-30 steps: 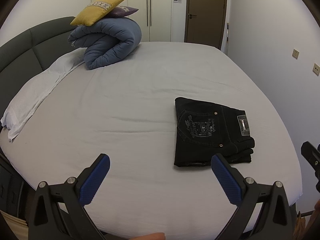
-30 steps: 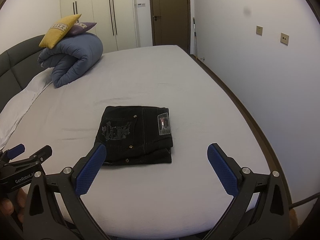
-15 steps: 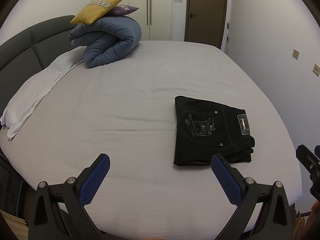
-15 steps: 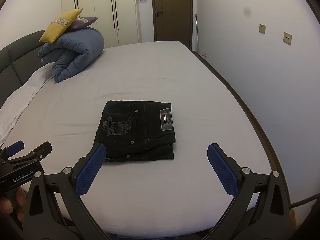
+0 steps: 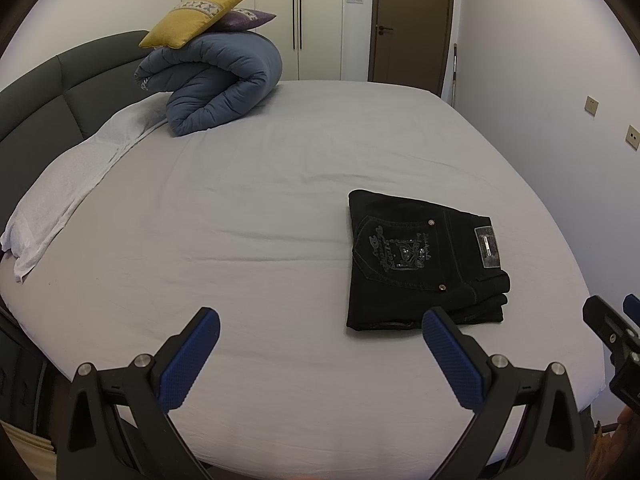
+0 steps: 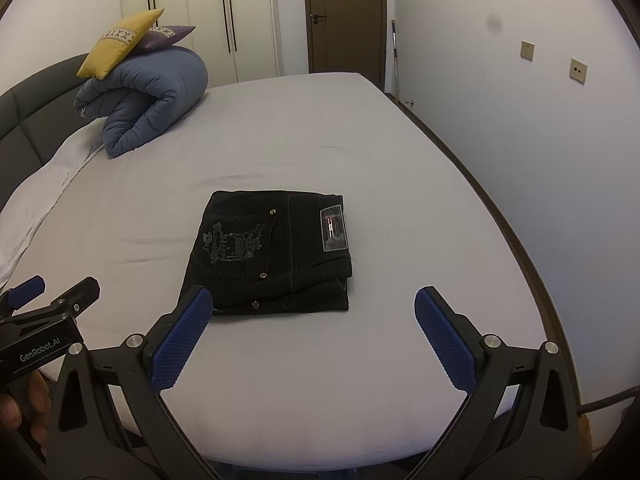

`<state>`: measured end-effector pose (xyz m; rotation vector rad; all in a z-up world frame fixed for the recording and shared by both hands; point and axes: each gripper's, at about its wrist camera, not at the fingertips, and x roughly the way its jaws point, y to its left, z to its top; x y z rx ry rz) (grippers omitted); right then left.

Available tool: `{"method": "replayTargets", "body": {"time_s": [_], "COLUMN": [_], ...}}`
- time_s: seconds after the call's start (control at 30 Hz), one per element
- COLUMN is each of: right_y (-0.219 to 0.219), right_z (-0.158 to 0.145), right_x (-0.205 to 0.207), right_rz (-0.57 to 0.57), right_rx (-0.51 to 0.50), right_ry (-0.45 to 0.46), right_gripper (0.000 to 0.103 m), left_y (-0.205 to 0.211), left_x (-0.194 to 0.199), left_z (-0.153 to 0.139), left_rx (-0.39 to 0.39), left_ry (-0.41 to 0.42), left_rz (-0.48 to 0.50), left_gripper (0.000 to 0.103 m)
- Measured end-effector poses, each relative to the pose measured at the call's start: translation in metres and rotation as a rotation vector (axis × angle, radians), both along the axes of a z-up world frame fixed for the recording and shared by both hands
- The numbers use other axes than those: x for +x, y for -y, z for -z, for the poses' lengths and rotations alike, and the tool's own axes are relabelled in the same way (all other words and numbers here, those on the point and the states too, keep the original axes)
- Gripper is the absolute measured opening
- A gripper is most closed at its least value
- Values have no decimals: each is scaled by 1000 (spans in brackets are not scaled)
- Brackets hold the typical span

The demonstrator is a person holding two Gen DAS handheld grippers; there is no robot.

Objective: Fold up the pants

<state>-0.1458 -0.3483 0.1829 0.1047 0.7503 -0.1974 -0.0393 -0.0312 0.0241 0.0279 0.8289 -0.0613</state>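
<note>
Black pants [image 5: 424, 260] lie folded into a compact rectangle on the grey bed sheet [image 5: 248, 208], back pocket and label facing up. They also show in the right wrist view [image 6: 272, 248]. My left gripper [image 5: 320, 332] is open and empty, held above the near edge of the bed, with the pants just beyond its right finger. My right gripper [image 6: 306, 312] is open and empty, hovering short of the pants' near edge. Neither gripper touches the pants.
A rolled blue duvet [image 5: 216, 84] with a yellow pillow [image 5: 196, 18] on top sits at the far left by the dark headboard [image 5: 60, 80]. A white towel [image 5: 72, 172] lies along the left edge. A wall [image 6: 540, 140] runs close along the bed's right side.
Both grippers have drawn back and shifted slightly; the pants sit a little farther up in the right wrist view. The pants themselves have not moved.
</note>
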Motion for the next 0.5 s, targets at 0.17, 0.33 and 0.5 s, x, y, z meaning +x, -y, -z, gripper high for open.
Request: {"method": "replayTargets", "body": {"time_s": [0.17, 0.33, 0.5], "right_y": [-1, -1, -4], "right_z": [2, 5, 10], "right_x": [0, 1, 2], "right_rz": [0, 1, -3], "right_rx": [1, 3, 3], "right_ry": [-4, -7, -13], "right_gripper": [103, 103, 103], "left_y": [1, 2, 2], "left_x": [0, 0, -1], "left_z": [0, 1, 1], "left_rx": [-2, -3, -1], "left_ry": [-1, 0, -4], "left_rz": [1, 1, 2], "left_gripper": [103, 103, 103]}}
